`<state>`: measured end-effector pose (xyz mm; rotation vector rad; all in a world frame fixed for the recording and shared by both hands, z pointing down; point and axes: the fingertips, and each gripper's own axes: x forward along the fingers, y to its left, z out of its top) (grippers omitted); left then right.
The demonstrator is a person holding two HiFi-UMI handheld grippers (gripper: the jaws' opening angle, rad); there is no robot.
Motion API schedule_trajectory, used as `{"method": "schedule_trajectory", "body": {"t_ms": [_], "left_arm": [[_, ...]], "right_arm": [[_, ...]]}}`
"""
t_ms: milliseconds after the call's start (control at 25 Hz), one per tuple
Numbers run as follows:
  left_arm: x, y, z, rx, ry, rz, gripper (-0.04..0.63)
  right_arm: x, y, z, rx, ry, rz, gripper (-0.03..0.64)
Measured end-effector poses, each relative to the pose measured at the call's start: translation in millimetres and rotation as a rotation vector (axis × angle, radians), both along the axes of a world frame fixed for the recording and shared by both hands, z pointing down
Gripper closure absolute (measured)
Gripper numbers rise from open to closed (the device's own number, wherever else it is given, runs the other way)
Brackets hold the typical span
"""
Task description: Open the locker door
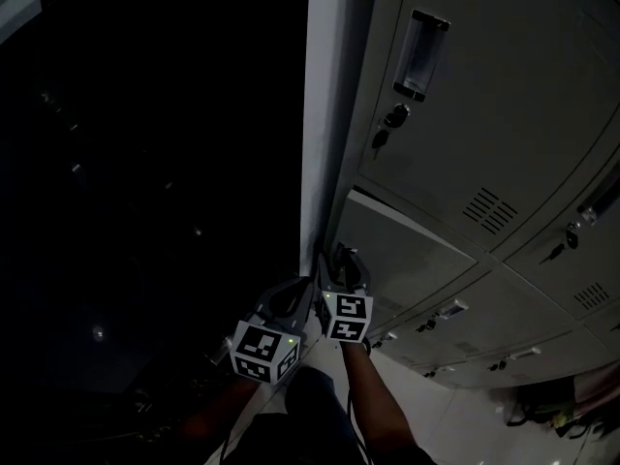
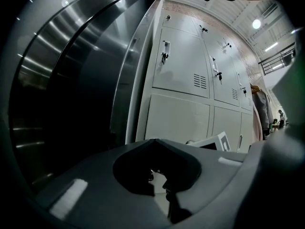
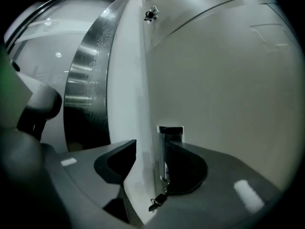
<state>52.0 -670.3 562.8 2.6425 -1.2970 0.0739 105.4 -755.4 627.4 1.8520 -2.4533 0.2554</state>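
1. Your right tool (image 1: 341,260) is at the left edge of the lower locker door (image 1: 407,250), at the end of the locker bank.
2. In the right gripper view, the right tool (image 3: 150,151) has its jaws on either side of that edge. The right jaw is against the chrome pull handle (image 3: 170,132) and the left jaw is against the pale strip beside it. No gap shows on either side, so it reads as clamped on the door (image 3: 228,80).
3. A key (image 3: 157,202) hangs in the lock just below the handle, near the jaws.
4. In the head view, the door's top edge shows a lighter band. Whether the door is ajar cannot be told.
5. Your left tool (image 1: 302,287) is just beside the right one, on its left, and points the same way.
6. In the left gripper view, the left tool (image 2: 153,141) has its jaws together at the tips, with nothing between them.
7. The upper locker door (image 1: 484,95) is closed, with its own handle (image 1: 419,56) and key (image 1: 381,139).
8. A curved brushed-steel panel (image 2: 71,80) stands to the left of the lockers.
9. A person (image 2: 261,104) stands far down the row.
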Motion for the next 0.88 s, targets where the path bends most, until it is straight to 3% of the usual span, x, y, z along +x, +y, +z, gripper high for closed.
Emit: {"method": "schedule_trajectory", "body": {"t_ms": [480,880], "left_arm": [[-7,57,-26,-0.035,0.022,0.031,0.589],[0,106,-38,-0.053,0.008,0.073,0.589]], "right_arm": [[-17,85,-1,-0.058,0.019,-0.015,0.514],[-13,148,0,-0.102,0.033,-0.033,0.518]]}}
